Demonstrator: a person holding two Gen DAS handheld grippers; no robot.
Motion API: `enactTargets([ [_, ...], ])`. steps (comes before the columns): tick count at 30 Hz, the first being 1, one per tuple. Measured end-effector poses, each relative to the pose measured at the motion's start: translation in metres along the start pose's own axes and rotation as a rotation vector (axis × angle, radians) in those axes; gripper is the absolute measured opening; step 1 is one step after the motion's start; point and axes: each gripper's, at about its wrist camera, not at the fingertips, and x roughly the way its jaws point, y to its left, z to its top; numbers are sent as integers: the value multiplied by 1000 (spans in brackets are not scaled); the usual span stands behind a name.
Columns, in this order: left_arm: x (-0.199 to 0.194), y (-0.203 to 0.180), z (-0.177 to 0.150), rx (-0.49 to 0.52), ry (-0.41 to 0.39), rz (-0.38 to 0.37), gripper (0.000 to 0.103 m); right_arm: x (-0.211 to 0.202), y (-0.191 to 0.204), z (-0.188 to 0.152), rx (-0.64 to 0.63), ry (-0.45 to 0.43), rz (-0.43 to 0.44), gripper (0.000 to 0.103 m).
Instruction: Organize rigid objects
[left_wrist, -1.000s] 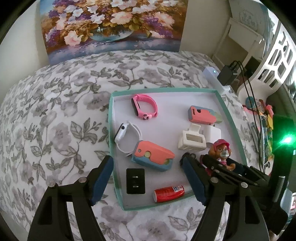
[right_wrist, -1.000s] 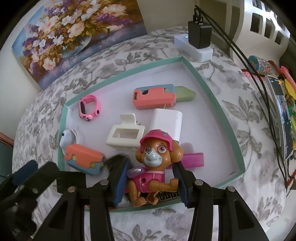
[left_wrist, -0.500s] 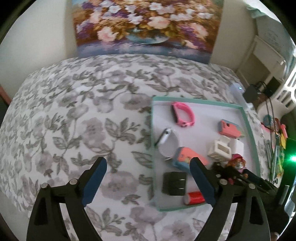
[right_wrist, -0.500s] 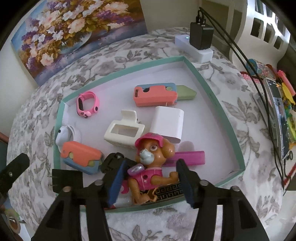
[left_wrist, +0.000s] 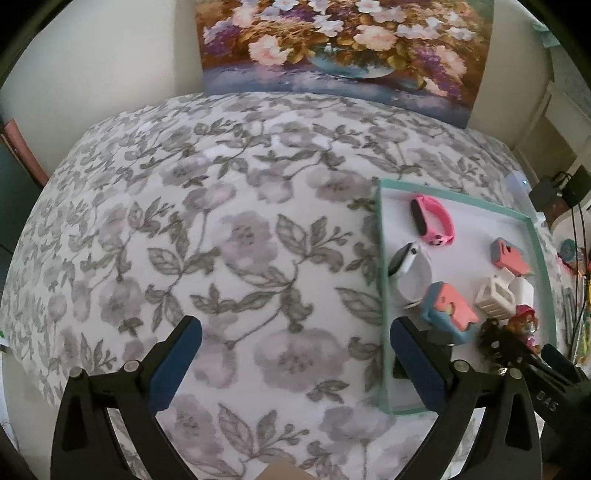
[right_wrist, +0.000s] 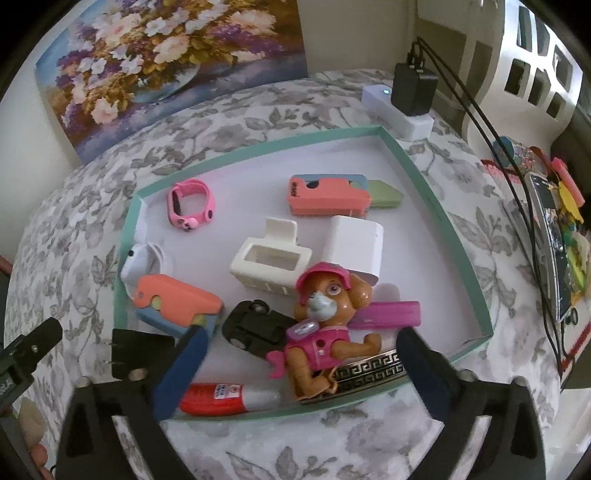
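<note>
Since the earlier frame the right gripper (right_wrist: 299, 363) jaws have just been opening around the toy pup figure (right_wrist: 325, 325); both pads are now standing wide and clear of it, gripping nothing. The left gripper (left_wrist: 295, 363) has been swinging away over the floral bedspread (left_wrist: 221, 240), its jaws also just opening, wide, with nothing between them.

Item: toy pup figure. It is lying on its back in the lower middle of the right wrist view, inside the teal-rimmed tray (right_wrist: 465, 236), leaning on a black-and-gold band (right_wrist: 369, 369) at the near rim. Its long axis is running from the lower centre up toward the pink cap, roughly in line with the fingers. It is sitting between the right pads, so that hand is much the nearer.

Appearance: glossy hard plastic, tan head, pink cap and vest, silver badge.

Neighbours: a black clip (right_wrist: 255, 328) touching its left side, a pink bar (right_wrist: 391, 314) behind it.

Tray position in left view: right edge of frame (left_wrist: 384, 295), beside the right-hand finger.
</note>
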Motion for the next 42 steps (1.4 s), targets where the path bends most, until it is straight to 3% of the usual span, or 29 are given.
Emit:
enactTargets([
  [10,-10,17,-8,-6,1,-29,102,-14,15,-10,-26,-21,14,103],
  [31,-44,35,-29,57,-57,80,102,-53,48,-32,-70,-77,59,103],
  [42,-52,44,-33,59,-76,95,102,-59,59,-33,-103,-86,55,103],
])
